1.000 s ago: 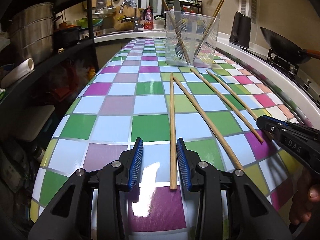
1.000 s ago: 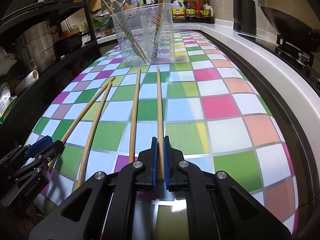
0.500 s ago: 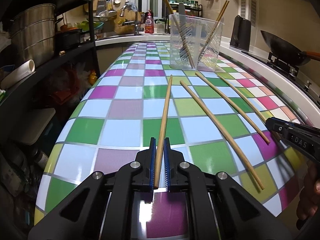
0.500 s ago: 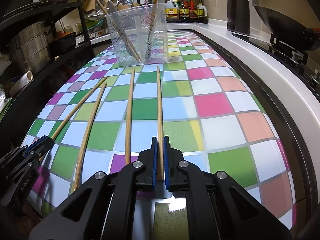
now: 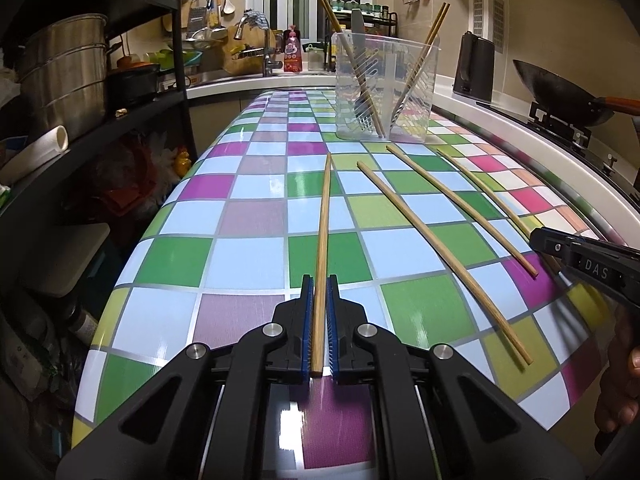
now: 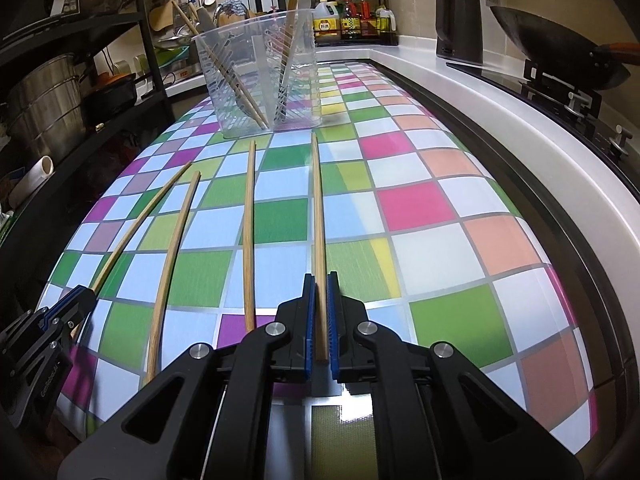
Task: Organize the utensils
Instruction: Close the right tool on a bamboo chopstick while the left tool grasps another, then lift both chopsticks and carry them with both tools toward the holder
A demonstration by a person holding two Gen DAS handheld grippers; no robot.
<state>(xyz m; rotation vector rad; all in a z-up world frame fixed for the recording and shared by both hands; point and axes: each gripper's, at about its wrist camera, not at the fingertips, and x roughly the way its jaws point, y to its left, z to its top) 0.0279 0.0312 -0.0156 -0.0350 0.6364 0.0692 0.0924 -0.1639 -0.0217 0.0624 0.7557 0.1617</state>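
Left claw (image 5: 320, 304) has closed—both claws now clamp 1 slender round wooden chopstick each—right claw (image 6: 320, 304).

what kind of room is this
A home kitchen, most likely: a sink faucet at the back counter, a wok on a stove, and bottles of oil and sauce on a rack.

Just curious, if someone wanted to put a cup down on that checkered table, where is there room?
Bare checkered table lies right of the chopstick in the right claw, up to the white counter edge. Left of it, loose chopsticks crowd toward the clear utensil holder.
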